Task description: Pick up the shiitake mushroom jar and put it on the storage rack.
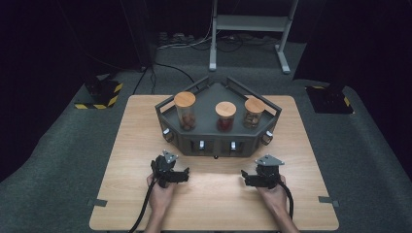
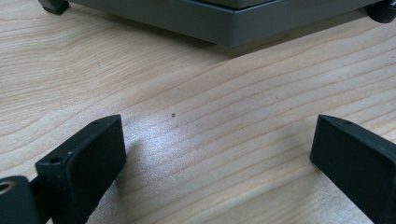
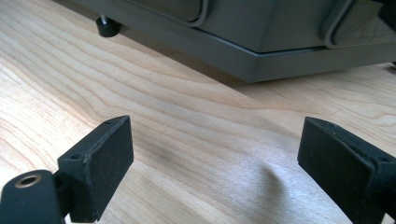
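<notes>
Both claws wide over bare table (image 2: 210,140), left claw (image 2: 217,154), right claw (image 3: 215,154) — high view adds jar rack (image 1: 217,138).

**Rack at the back, claws in front**

On the worktop (image 1: 131,145) a rack (image 1: 218,141) stands toward the far edge. In it stand three jars: the left jar (image 1: 185,110), the middle jar (image 1: 225,116), the right jar (image 1: 254,112). Before it, the left claw (image 1: 170,171) and right claw (image 1: 260,175) lie well apart.

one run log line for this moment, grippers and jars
left gripper: open, over bare table | right gripper: open, nothing between jaws | three jars: upright in grey rack, lids on, untouched
</notes>
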The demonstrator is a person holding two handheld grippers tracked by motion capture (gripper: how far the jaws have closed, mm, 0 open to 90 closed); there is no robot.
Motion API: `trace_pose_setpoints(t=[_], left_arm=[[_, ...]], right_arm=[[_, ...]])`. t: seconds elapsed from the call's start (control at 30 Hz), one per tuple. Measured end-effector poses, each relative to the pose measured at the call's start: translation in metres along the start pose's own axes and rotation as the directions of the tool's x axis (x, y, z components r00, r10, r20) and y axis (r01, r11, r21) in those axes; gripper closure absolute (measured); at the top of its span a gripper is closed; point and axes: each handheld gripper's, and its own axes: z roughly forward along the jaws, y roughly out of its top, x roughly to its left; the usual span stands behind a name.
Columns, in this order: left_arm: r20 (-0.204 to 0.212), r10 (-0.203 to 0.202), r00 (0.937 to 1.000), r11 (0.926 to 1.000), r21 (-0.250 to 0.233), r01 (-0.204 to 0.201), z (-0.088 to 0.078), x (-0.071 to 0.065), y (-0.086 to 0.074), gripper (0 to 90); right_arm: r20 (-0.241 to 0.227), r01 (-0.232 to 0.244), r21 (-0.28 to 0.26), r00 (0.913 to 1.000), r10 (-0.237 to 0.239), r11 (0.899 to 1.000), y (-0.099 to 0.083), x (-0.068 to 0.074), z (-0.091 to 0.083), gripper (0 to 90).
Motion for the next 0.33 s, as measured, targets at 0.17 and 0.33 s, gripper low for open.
trace_pose_setpoints(t=[0.17,0.33], left_arm=[[-0.001,0.001,1.0000,1.0000,0.001,-0.001,-0.0001,0.0000,0.0000,3.2],[0.000,0.000,1.0000,1.0000,0.000,0.000,0.0000,0.0001,0.0001,3.2]], right_arm=[[0.012,0.009,0.030,0.9999,-0.010,0.999,-0.0036,0.0052,0.0060,9.9],[-0.053,-0.010,0.060,0.9985,0.013,0.998,-0.0032,0.0017,0.0082,10.9]])
